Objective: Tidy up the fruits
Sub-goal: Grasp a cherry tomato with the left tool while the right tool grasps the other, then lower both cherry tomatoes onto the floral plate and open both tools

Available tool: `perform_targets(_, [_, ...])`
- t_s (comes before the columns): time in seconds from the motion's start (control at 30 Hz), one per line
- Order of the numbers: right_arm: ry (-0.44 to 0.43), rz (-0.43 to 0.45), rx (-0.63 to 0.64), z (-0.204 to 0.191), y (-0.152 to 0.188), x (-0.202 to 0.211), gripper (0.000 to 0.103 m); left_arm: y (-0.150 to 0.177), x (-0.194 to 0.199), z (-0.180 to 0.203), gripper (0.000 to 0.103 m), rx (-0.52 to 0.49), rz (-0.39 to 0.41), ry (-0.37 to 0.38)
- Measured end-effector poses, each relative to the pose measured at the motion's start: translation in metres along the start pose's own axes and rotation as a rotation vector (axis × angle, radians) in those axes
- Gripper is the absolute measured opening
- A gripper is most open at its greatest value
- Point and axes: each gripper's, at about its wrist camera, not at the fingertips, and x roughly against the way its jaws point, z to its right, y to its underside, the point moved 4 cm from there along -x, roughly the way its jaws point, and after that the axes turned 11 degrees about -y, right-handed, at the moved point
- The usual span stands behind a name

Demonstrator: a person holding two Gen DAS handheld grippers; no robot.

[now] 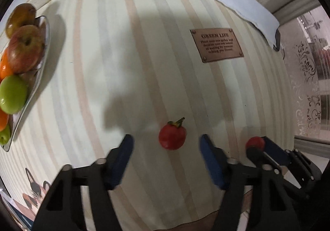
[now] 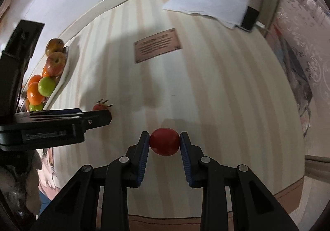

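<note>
A red fruit with a green stem (image 1: 172, 137) lies on the striped tablecloth, between and just ahead of the fingers of my open left gripper (image 1: 166, 145); it also shows in the right wrist view (image 2: 101, 106). My right gripper (image 2: 165, 141) is shut on a smooth red round fruit (image 2: 164, 141), which also shows in the left wrist view (image 1: 255, 143). A glass tray (image 1: 42, 61) at the left holds apples, oranges and green fruits; the right wrist view shows it too (image 2: 61, 78).
A brown "GREEN LIFE" label (image 1: 216, 45) is printed on the cloth ahead. A folded white paper (image 1: 245, 6) with a dark object under it lies at the far right corner. The table's front edge is close below the grippers. The left gripper's body (image 2: 51, 123) reaches in from the left.
</note>
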Motion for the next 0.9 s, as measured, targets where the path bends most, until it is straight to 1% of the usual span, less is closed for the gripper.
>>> perform_targets(0.07, [0.003, 0.002, -0.014, 0.005, 0.001, 0.000, 0.033, -0.002, -0.001, 0.004, 0.050, -0.008, 0.006, -0.003])
perform_targets(0.1, [0.004, 0.002, -0.018, 0.008, 0.001, 0.001, 0.033, -0.004, -0.001, 0.006, 0.047, -0.013, 0.017, -0.007])
perform_targets(0.13, [0.007, 0.003, -0.022, 0.010, 0.001, 0.000, 0.033, -0.007, -0.001, 0.007, 0.043, -0.019, 0.025, -0.008])
perform_targets(0.17, [0.008, 0.003, -0.026, 0.012, 0.002, 0.000, 0.033, -0.008, -0.001, 0.010, 0.037, -0.024, 0.026, -0.009])
perform_targets(0.23, [0.009, 0.004, -0.029, 0.013, 0.003, 0.001, 0.033, -0.012, -0.001, 0.016, 0.034, -0.035, 0.032, -0.017])
perform_targets(0.3, [0.009, 0.007, -0.031, 0.013, 0.002, 0.000, 0.033, -0.012, 0.001, 0.024, 0.027, -0.042, 0.038, -0.021])
perform_targets(0.37, [0.011, 0.007, -0.030, 0.013, 0.002, 0.000, 0.033, -0.013, 0.002, 0.024, 0.025, -0.044, 0.037, -0.021])
perform_targets(0.5, [0.013, 0.009, -0.024, 0.009, 0.000, -0.002, 0.033, -0.010, 0.002, 0.024, 0.024, -0.046, 0.042, -0.018])
perform_targets(0.6, [0.007, 0.012, -0.017, 0.004, -0.005, -0.004, 0.033, -0.001, 0.006, 0.019, 0.024, -0.033, 0.047, -0.003])
perform_targets(0.63, [0.002, 0.015, -0.015, 0.002, -0.007, -0.004, 0.033, 0.006, 0.006, 0.012, 0.024, -0.027, 0.052, -0.001])
perform_targets(0.73, [-0.014, 0.021, -0.003, -0.006, -0.014, -0.001, 0.033, 0.010, 0.016, 0.001, 0.024, 0.003, 0.071, 0.016])
perform_targets(0.9, [-0.079, 0.022, 0.030, -0.035, -0.032, 0.001, 0.033, 0.017, 0.044, -0.037, 0.024, 0.086, 0.121, 0.036])
